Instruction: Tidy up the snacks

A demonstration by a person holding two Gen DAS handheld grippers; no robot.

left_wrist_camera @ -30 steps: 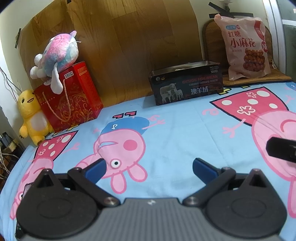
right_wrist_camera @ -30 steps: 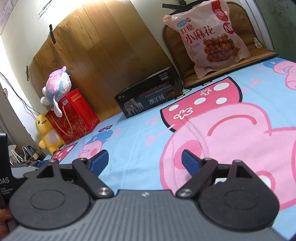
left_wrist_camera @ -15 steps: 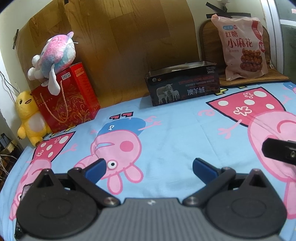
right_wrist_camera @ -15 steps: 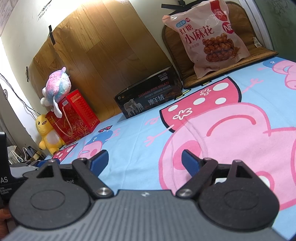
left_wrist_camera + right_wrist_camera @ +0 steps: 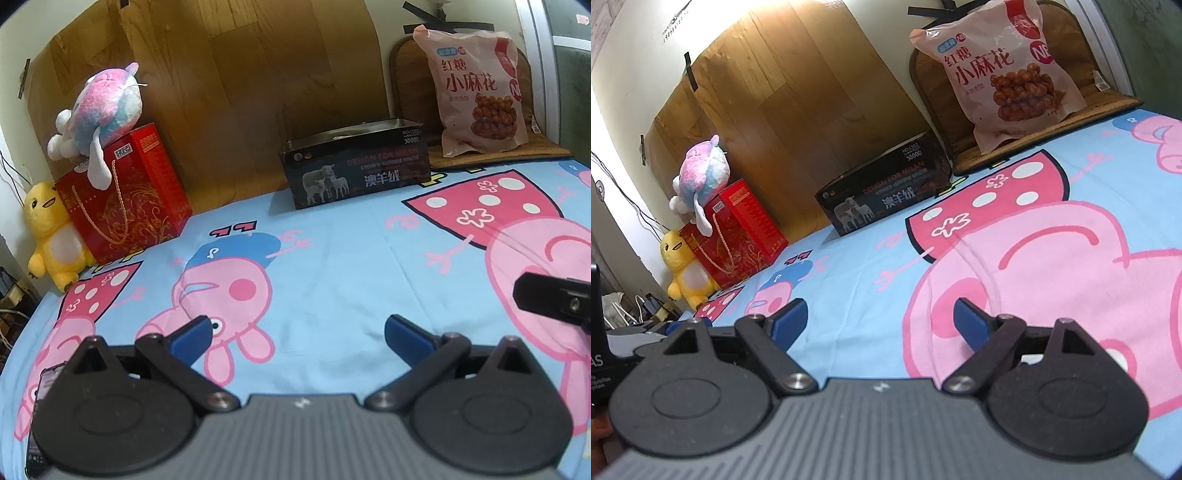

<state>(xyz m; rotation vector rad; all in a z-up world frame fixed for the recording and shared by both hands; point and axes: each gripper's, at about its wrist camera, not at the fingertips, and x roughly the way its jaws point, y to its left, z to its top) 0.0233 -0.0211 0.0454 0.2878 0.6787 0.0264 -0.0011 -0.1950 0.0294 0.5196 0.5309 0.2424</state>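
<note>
**Item count, both wrist views**

- Snack bag point(image 5: 476, 96) point(image 5: 1008, 74): 1, pink, printed with a picture of brown twists.
- Black box point(image 5: 356, 162) point(image 5: 886, 195): 1, open-topped, sheep picture on its side.
- Red gift bag point(image 5: 125, 192) point(image 5: 735, 229): 1, with rope handle.
- Plush toys: 2 in all. One pink-and-blue plush point(image 5: 98, 110) point(image 5: 701, 173), one yellow plush point(image 5: 55, 232) point(image 5: 683, 269).
- Brown woven mat point(image 5: 517, 147) point(image 5: 1015, 144): 1.
- Bed point(image 5: 351, 266) point(image 5: 868, 269): 1, with cartoon-pig sheet.
- Phone point(image 5: 37, 424): 1, seen in the left view only.
</note>
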